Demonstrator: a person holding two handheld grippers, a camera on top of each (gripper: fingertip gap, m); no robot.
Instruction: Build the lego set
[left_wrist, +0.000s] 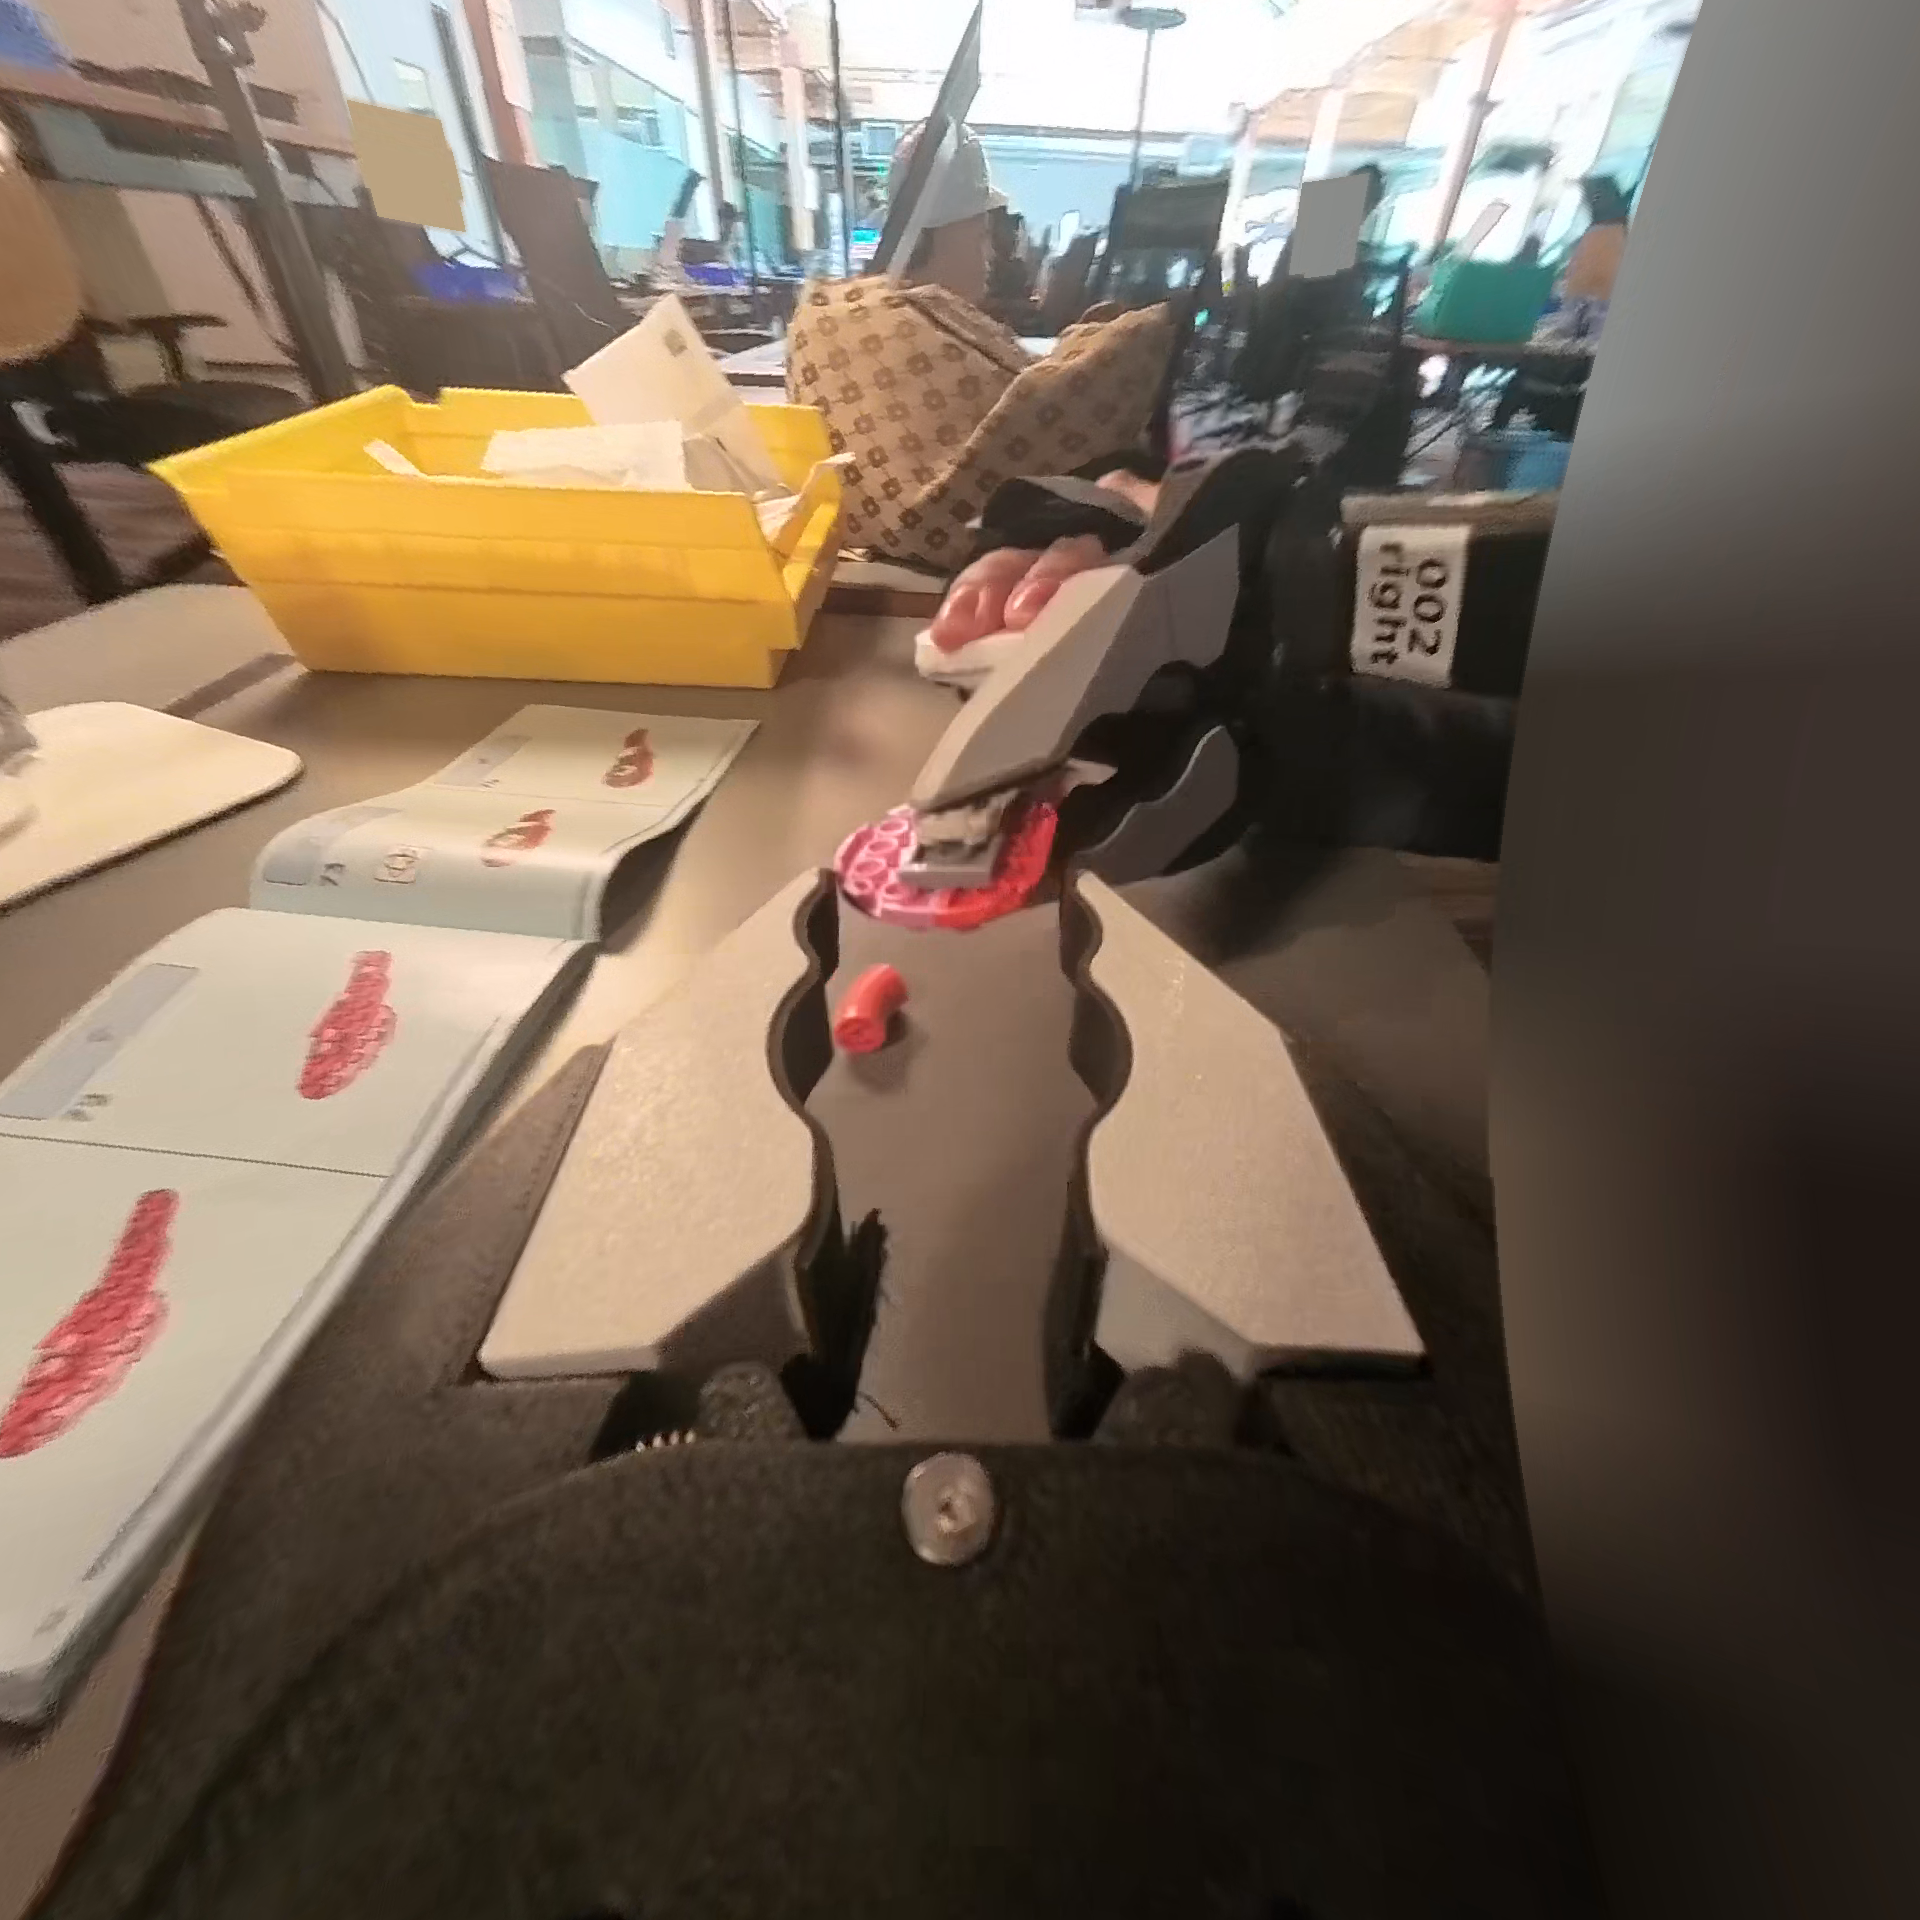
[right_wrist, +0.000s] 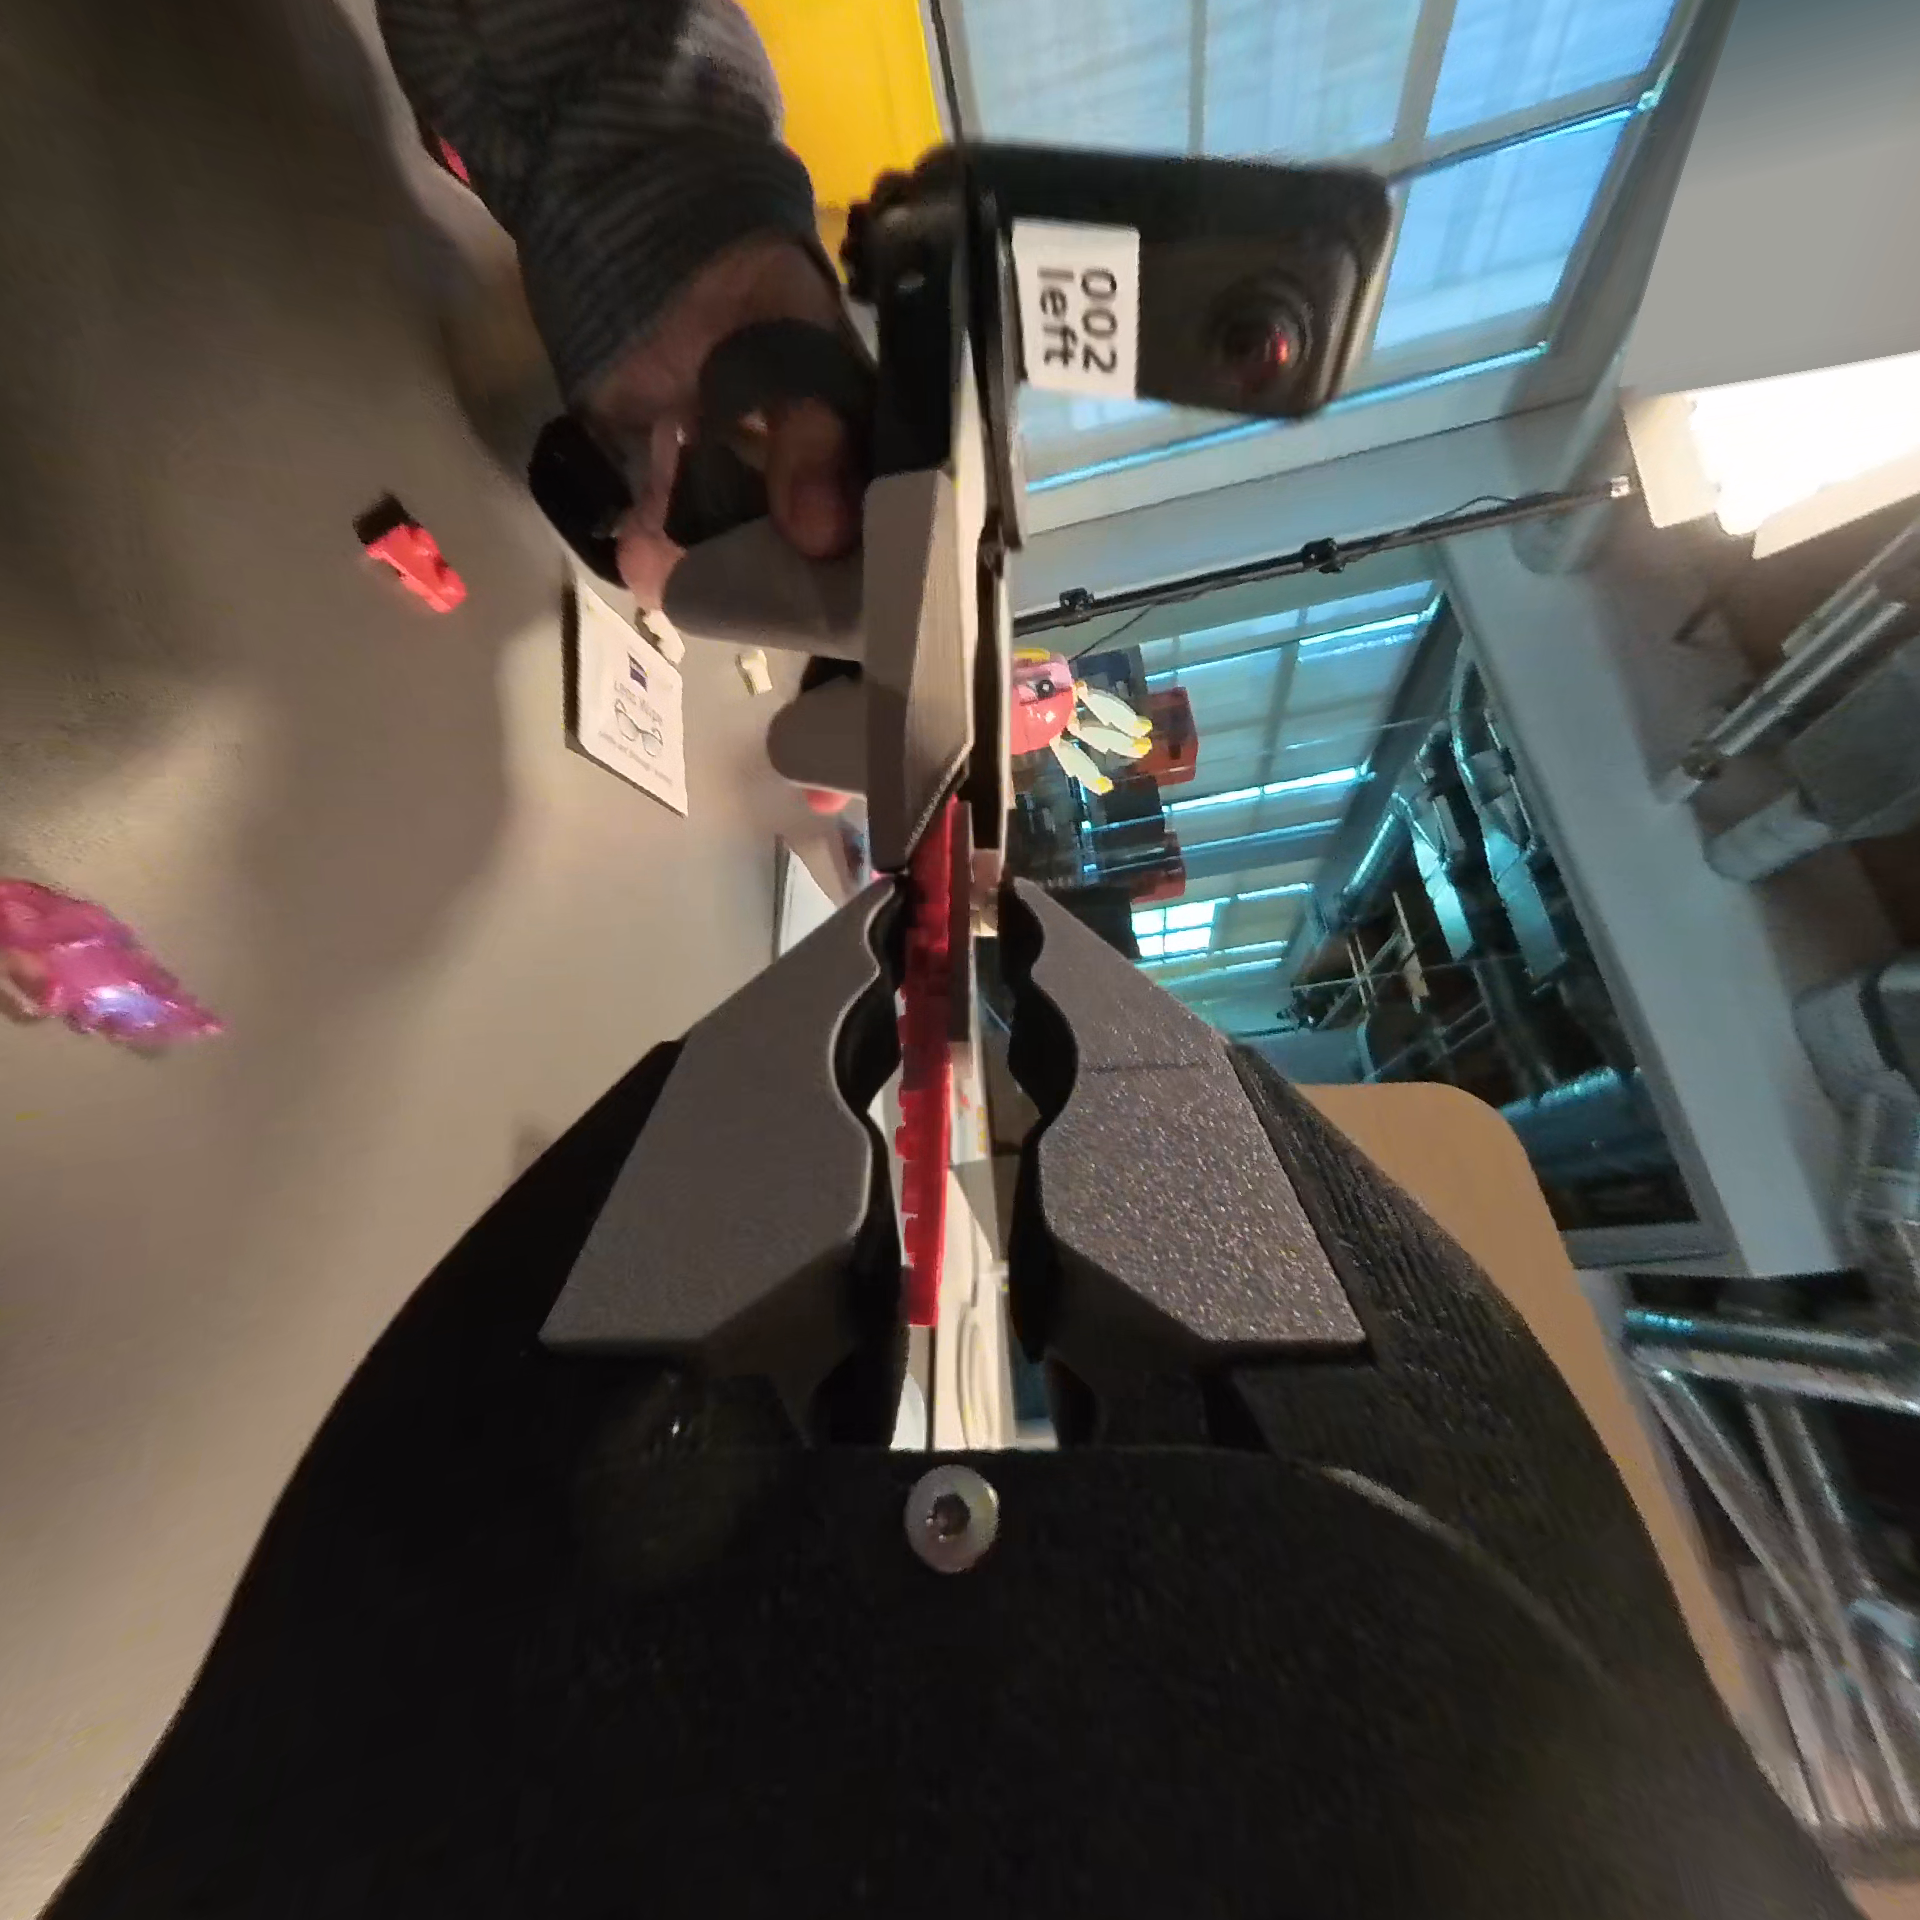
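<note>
Two handheld grippers are met on one round pink-and-red brick disc (left_wrist: 873, 868) above a grey table (left_wrist: 790, 748).
A yellow bin (left_wrist: 499, 582) and an open instruction booklet (left_wrist: 260, 1039) are seen at left. The disc is spanned rim to rim by the widely parted left gripper (left_wrist: 948, 883). The disc and a small grey piece (left_wrist: 951, 857) on it are clamped face to face by the narrowly set right gripper (right_wrist: 951, 894). A loose red curved piece (left_wrist: 868, 1006) lies below.

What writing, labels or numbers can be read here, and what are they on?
White label on the right tongs' camera mount: legible print, not copied.
Second white label on the left tongs' mount: legible, not copied.
White card on the table: too blurred.
Open booklet: small page numbers, blurred.
</note>
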